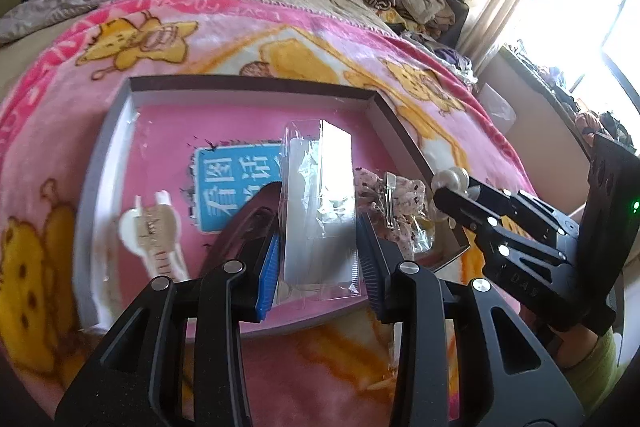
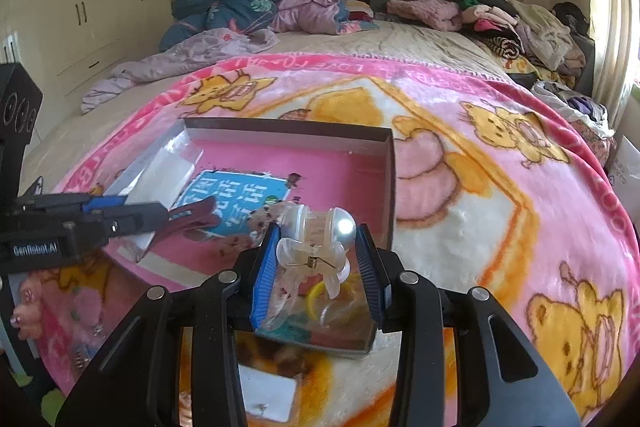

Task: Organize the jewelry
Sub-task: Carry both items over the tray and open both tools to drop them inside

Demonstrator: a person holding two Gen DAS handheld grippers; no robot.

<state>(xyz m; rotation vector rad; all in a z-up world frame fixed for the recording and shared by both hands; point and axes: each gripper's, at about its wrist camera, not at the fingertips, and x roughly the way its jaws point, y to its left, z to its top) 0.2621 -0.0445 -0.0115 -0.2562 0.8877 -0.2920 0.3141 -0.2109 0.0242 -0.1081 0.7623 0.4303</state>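
Note:
My left gripper (image 1: 320, 227) is shut on a clear plastic packet (image 1: 320, 187) with a white card inside, held over a shallow box (image 1: 256, 83) with a pink floor and a blue label. My right gripper (image 2: 318, 231) is shut on a translucent claw hair clip (image 2: 316, 247) with a pearl end, above the box's near right corner (image 2: 390, 187). In the left wrist view the right gripper (image 1: 448, 195) and its clip (image 1: 452, 181) are at the box's right edge. The left gripper (image 2: 160, 217) shows at the left of the right wrist view.
In the box lie a white hair clip (image 1: 148, 231) at the left and a floral fabric piece with a metal clip (image 1: 390, 201) at the right. A small shiny case with yellow hair ties (image 2: 320, 323) sits below my right gripper. Piled clothes (image 2: 520, 23) cover the bed's far side.

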